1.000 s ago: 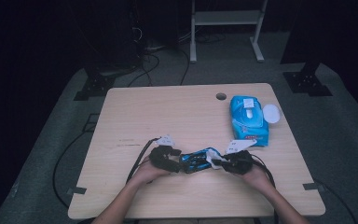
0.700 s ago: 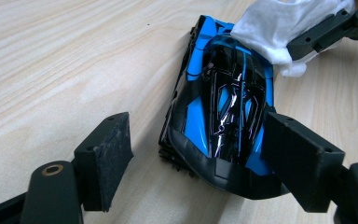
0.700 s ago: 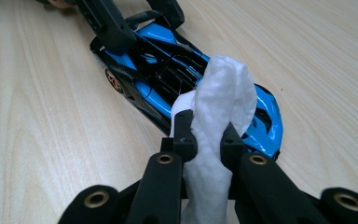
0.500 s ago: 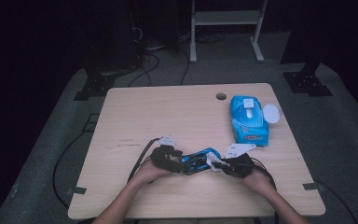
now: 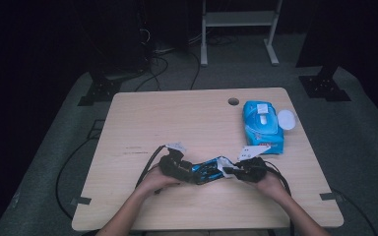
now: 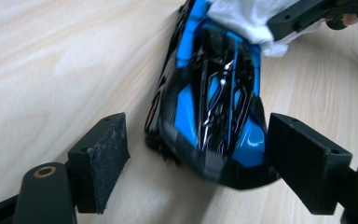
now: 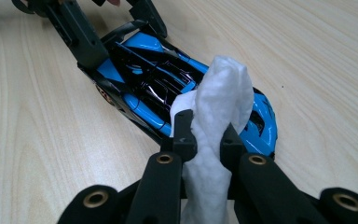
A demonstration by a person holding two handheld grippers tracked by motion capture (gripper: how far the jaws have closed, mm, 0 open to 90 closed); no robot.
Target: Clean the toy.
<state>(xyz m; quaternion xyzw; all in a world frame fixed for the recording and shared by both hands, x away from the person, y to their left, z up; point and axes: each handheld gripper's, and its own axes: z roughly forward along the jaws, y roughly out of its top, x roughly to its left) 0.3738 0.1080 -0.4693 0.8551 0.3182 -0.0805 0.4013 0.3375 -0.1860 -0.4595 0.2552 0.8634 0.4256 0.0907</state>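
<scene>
Right tool clamps a crumpled white wipe against the glossy blue-and-black toy car; left tool stands wide, straddling the car's end.

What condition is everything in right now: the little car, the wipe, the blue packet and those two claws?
Toy car: upright on the table, between the left claw's jaws.
Wipe: bunched, pressed on the car.
Wipes packet: lid flipped open.
Left claw: open.
Right claw: shut on the wipe.
</scene>
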